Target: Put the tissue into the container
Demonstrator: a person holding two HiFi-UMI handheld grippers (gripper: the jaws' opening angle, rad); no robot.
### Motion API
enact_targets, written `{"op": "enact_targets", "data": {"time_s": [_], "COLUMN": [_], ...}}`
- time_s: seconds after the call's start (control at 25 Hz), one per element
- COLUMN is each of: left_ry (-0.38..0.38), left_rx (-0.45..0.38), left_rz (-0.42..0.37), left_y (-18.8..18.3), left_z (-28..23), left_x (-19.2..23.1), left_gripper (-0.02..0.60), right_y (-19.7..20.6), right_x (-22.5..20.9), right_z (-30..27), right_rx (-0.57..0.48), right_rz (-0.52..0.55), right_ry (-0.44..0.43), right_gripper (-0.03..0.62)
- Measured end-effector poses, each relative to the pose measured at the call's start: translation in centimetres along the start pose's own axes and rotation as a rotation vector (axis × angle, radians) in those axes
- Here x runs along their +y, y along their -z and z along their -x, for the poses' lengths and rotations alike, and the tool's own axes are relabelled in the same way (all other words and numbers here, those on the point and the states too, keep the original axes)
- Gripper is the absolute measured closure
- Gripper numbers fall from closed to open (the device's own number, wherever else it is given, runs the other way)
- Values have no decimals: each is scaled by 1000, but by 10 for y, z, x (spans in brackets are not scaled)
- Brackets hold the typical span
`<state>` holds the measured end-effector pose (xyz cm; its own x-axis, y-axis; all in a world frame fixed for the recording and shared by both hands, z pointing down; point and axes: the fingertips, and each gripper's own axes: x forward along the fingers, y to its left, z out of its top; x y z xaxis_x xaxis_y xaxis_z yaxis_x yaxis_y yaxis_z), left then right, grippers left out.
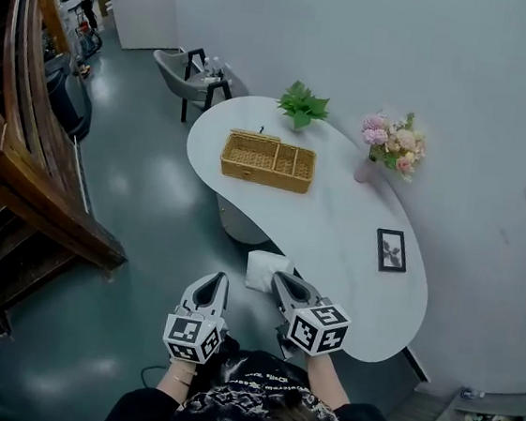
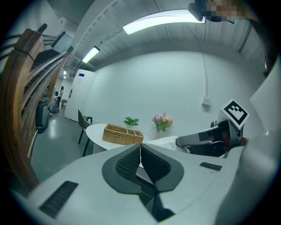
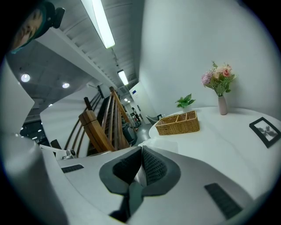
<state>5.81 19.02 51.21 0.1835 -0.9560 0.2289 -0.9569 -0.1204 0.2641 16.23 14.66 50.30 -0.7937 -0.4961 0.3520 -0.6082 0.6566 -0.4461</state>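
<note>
A white folded tissue [image 1: 266,270] lies at the near edge of the white table [image 1: 337,225], also seen in the left gripper view as the tissue [image 2: 163,141]. The wicker basket [image 1: 267,160] with compartments stands farther back on the table; the basket [image 2: 123,134] [image 3: 178,123] shows in both gripper views. My right gripper [image 1: 279,277] [image 3: 142,148] is shut, its tip right beside the tissue; whether it touches it I cannot tell. My left gripper [image 1: 216,279] [image 2: 140,146] is shut and empty, over the floor just left of the table's edge.
On the table stand a green plant [image 1: 302,104], a vase of pink flowers [image 1: 391,144] and a small picture frame [image 1: 391,250]. A grey chair [image 1: 186,72] sits behind the table. A wooden stair railing [image 1: 26,140] runs along the left.
</note>
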Motion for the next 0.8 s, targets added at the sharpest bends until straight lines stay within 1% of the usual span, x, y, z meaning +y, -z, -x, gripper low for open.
{"op": "enact_targets", "data": {"time_s": [0.32, 0.52, 0.8], "left_ry": [40, 60, 86], "left_rx": [8, 22, 35], "left_rz": [-21, -27, -23], "left_y": [-18, -21, -25], "left_z": [-15, -21, -23], "left_x": [48, 79, 102], "left_gripper": [555, 555, 555], "right_y": [-15, -20, -22], "right_x": [14, 21, 33], "right_z": [-47, -72, -95], "right_rx": [-30, -48, -50], "right_rz": [-11, -13, -25], "right_ry": [33, 56, 70], "right_gripper": [568, 568, 568]}}
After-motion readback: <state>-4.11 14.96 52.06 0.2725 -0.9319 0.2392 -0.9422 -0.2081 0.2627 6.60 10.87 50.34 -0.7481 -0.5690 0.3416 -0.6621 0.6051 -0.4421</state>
